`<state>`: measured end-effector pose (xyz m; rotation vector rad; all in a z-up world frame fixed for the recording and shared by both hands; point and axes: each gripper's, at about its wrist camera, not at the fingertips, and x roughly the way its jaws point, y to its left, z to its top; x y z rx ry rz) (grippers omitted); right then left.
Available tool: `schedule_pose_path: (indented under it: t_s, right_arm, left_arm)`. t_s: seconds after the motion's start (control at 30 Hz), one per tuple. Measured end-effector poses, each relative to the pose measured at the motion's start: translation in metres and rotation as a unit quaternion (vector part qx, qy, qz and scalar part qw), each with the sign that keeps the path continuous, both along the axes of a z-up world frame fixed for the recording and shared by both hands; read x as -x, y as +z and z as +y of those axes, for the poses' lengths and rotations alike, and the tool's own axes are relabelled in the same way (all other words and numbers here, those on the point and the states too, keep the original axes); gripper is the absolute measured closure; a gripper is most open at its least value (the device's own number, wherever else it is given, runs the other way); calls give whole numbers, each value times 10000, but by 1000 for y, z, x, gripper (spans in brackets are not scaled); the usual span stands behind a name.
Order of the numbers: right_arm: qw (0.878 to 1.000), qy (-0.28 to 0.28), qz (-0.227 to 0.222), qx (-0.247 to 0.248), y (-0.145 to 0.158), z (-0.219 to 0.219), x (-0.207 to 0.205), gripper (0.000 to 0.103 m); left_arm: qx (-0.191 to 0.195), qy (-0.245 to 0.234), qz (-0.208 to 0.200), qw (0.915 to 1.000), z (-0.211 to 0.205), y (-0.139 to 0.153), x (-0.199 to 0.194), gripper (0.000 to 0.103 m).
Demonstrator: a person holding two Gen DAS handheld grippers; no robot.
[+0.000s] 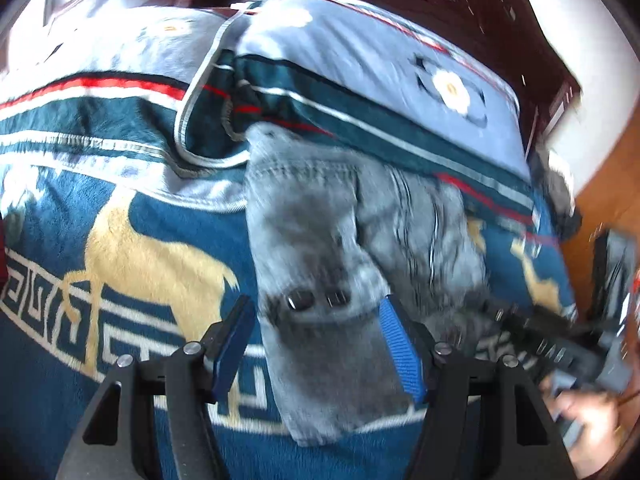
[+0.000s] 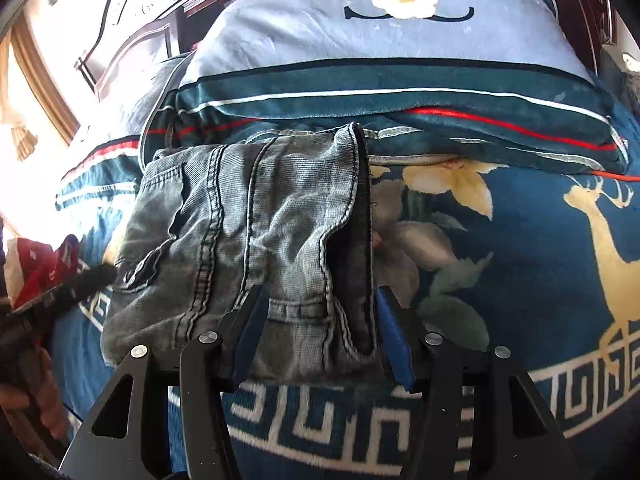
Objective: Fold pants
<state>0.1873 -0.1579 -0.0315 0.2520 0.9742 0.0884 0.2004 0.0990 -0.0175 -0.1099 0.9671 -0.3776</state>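
Note:
Grey washed denim pants (image 2: 248, 232) lie folded into a compact bundle on a blue patterned blanket (image 2: 540, 264). In the left wrist view the pants (image 1: 320, 248) show blurred, with two dark buttons near my fingers. My left gripper (image 1: 316, 312) is open, its jaws spread wide on either side of the near end of the pants. My right gripper (image 2: 318, 300) is open too, its jaws astride the near right corner of the bundle, not clamped on it. The right gripper also shows at the right edge of the left wrist view (image 1: 552, 344).
A light blue pillow (image 2: 400, 40) with a flower print lies just behind the pants. A dark wooden headboard (image 2: 132, 44) stands beyond it. The blanket carries gold deer and a white key border. The left gripper and hand show at the left edge of the right wrist view (image 2: 52, 300).

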Motion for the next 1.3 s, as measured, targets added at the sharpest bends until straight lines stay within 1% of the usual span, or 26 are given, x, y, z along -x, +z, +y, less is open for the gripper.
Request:
schedule_pose_path:
  t_s: [0.07,0.13,0.17,0.2,0.23,0.3,0.33,0.37,0.5,0.63,0.77,0.8,0.87,0.9,0.97,1.03,1.1,1.23,1.3]
  right_arm:
    - [10000,-5,7,64,0,0,3,49]
    - [9998,-30,97,165,-5,0,4,49]
    - [9996,-51,153,218,-9,0,4,49]
    - [9993,-66,221,283,-13,-1,4,49]
    - [9990,-68,305,331,-19,-2,3,48]
    - [9984,-107,389,403,-27,-3,3,43]
    - [9981,-143,398,456,-29,-4,3,38]
    - [9978,-174,403,505,-30,-5,3,36]
    - [9973,-186,425,571,-26,-4,3,36]
    - [9977,-159,353,555,-13,-4,12,35]
    - [9984,-149,253,475,2,-2,26,34]
    - [9985,-148,230,468,5,-2,29,34]
    - [9988,-116,145,442,15,1,39,31]
    - [9989,-91,110,442,20,2,43,30]
    - [9990,-30,12,449,32,5,55,27]
    - [9990,0,-71,450,42,7,66,22]
    - [9991,8,-137,399,51,7,79,20]
    - [9995,96,-179,240,63,8,103,14]
    - [9994,203,-156,239,67,11,115,11]
  left_arm:
    - [-381,-60,49,9992,-9,-7,2,36]
    - [-590,-87,41,9982,-13,-14,4,35]
    - [-633,-56,29,9980,-13,-18,5,34]
    - [-594,-15,41,9982,-12,-20,6,31]
    - [-554,43,69,9984,-9,-22,6,26]
    - [-570,147,80,9982,-6,-27,5,20]
    - [-588,149,53,9981,-6,-27,5,19]
    - [-601,139,26,9981,-6,-27,6,19]
    - [-638,193,-52,9978,-6,-21,11,21]
    - [-574,316,-77,9978,-4,-8,21,21]
    - [-387,468,-91,9981,-3,8,36,19]
    - [-374,523,-102,9979,-3,12,40,18]
    - [-354,617,-135,9974,-2,20,49,13]
    - [-385,672,-164,9969,-3,25,53,9]
    - [-414,747,-270,9960,-2,35,62,7]
    - [-468,804,-349,9951,-2,44,72,3]
    - [-514,870,-359,9942,0,52,81,2]
    - [-481,1026,-366,9929,4,66,98,0]
    - [-614,1073,-415,9915,3,71,106,0]
